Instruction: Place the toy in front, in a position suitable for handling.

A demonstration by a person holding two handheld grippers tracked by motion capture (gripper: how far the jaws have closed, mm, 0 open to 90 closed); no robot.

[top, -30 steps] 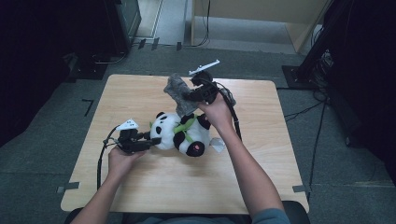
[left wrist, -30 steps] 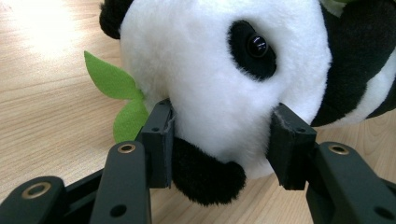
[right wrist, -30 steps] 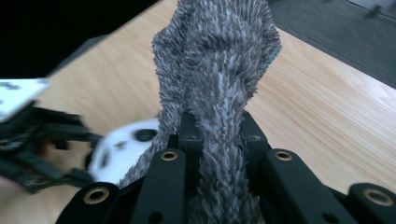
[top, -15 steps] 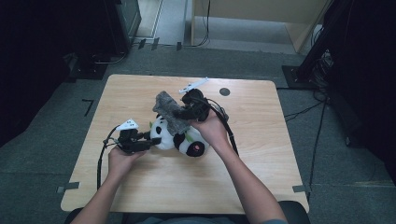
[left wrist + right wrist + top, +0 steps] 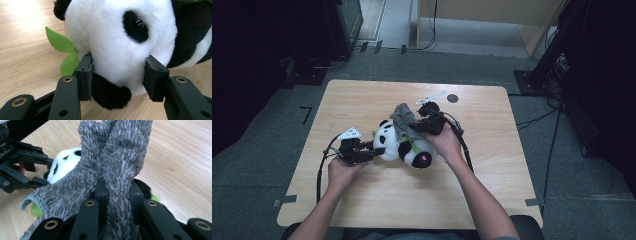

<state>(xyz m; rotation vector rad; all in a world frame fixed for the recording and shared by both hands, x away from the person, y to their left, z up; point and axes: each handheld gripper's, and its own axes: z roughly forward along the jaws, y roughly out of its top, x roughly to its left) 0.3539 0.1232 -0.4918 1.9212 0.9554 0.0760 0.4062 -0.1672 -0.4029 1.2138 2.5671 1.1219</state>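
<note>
A black-and-white panda plush (image 5: 404,146) lies on the wooden table (image 5: 362,100), with green felt leaves (image 5: 60,42) at its neck. My left gripper (image 5: 371,151) is shut on the panda's head (image 5: 117,42), one pad on each side of the muzzle (image 5: 119,75). My right gripper (image 5: 424,124) is shut on a grey fuzzy sock (image 5: 404,120), which hangs over the panda's back. In the right gripper view the sock (image 5: 117,157) stands folded between the jaws (image 5: 117,192). Behind it are the panda's head (image 5: 63,163) and the left gripper (image 5: 22,170).
A small dark round mark (image 5: 452,98) sits near the table's far edge. Bare wood lies along the front (image 5: 412,200) and at the far left. Cables trail from both grippers. Dark equipment (image 5: 344,20) and cables stand on the floor beyond the table.
My right gripper has come down and to the left with the grey sock, from above the table onto the panda's back. The left gripper and the panda have stayed put.
</note>
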